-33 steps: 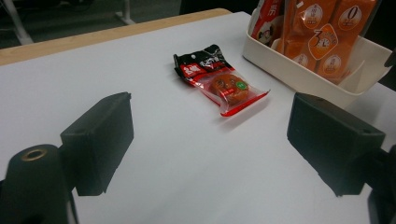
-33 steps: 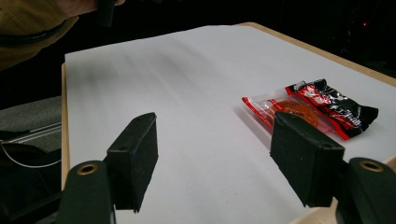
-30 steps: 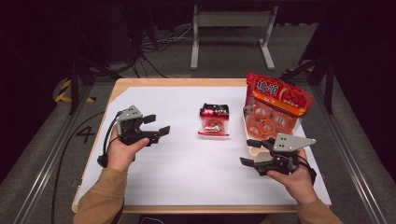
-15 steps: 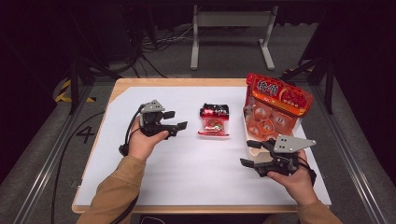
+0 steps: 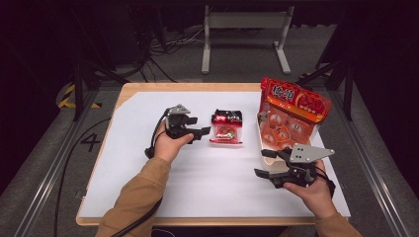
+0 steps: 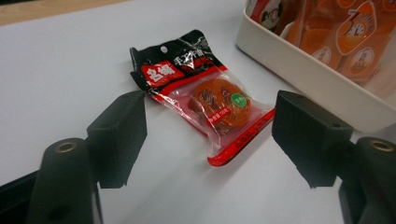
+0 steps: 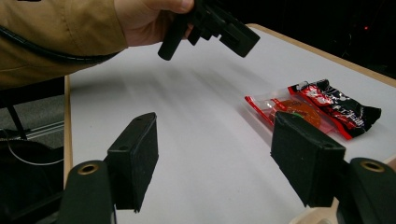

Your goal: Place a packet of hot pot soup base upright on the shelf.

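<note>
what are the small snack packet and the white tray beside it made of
Snack packet: thin glossy plastic film, by its clear window, glare and crimped edges. Tray: probably matte, rigid cream plastic, by its smooth thick wall and rounded rim, though the material isn't certain.

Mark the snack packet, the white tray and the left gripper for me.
snack packet (image 6: 212, 100), left gripper view, on its clear window.
white tray (image 6: 303, 65), left gripper view, on its near wall.
left gripper (image 5: 202, 132), high view, between its fingertips.

Table (image 5: 148, 94): white sheet (image 5: 212, 182), snack packet (image 5: 227, 127), tray (image 5: 263, 150).
</note>
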Motion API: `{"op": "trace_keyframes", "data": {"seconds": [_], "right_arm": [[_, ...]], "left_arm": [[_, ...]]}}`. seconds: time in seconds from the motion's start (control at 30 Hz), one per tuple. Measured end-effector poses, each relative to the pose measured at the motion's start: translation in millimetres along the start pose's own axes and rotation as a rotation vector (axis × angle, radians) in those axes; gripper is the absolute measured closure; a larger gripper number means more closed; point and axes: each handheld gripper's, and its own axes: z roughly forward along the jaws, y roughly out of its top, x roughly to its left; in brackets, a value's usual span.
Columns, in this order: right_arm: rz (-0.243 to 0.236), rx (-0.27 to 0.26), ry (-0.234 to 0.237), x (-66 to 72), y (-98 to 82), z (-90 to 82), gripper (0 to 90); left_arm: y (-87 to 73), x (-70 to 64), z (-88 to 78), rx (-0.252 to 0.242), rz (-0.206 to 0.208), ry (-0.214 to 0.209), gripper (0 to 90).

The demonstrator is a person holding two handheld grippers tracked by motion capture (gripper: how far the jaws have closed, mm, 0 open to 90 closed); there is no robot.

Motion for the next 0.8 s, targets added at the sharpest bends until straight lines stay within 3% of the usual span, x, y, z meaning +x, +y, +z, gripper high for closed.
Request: {"op": "trace_keyframes", "data": {"seconds": [0.53,0.8], "right_arm": [[0.003,0.01,0.008,-0.8,-3.3,1.5,32.1],[0.002,0.012,0.011,0.1,-3.9,2.7,31.5]], "left_arm": [[-13.1,-2.5,48.2,0.095,-0.033,-0.007,29.4],[-21.3,-4.9,62.5,0.136,-0.042,0.003,37.8]]}}
